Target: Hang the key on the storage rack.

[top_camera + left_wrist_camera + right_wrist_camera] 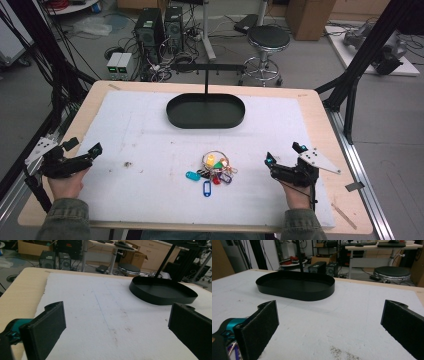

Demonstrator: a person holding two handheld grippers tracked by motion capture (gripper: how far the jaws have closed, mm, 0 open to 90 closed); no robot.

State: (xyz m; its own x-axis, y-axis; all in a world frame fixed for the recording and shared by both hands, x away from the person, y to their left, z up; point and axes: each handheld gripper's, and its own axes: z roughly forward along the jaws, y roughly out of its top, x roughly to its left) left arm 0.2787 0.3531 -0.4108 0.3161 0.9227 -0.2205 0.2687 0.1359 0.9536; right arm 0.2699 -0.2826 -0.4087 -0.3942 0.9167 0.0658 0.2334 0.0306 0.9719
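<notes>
- The left tool (80,156) sits near the front left edge of the surface (60,130), held in a hand (65,182). Its jaws stand wide apart with nothing between them.
- The right tool (285,161) sits near the front right, held in the other hand (295,196). Its jaws are wide apart too, and hold nothing.
- Between the two tools, a little nearer the right one, lies a bunch of keys (214,170) on a ring with small tags in blue, red, green and yellow. It rests on the white mat (140,150), and no tool touches it.
- Farther back, in the middle of the mat, stands a black oval tray (176,111). It looks empty. A thin black stand (206,75) rises behind it.
- I think the work is just starting: nothing is picked up yet.
- Next, one tool likely needs to move in over the keys, come down low, and close on the ring or a tag. The bunch is floppy, so a grip on the ring may hold best.
</notes>
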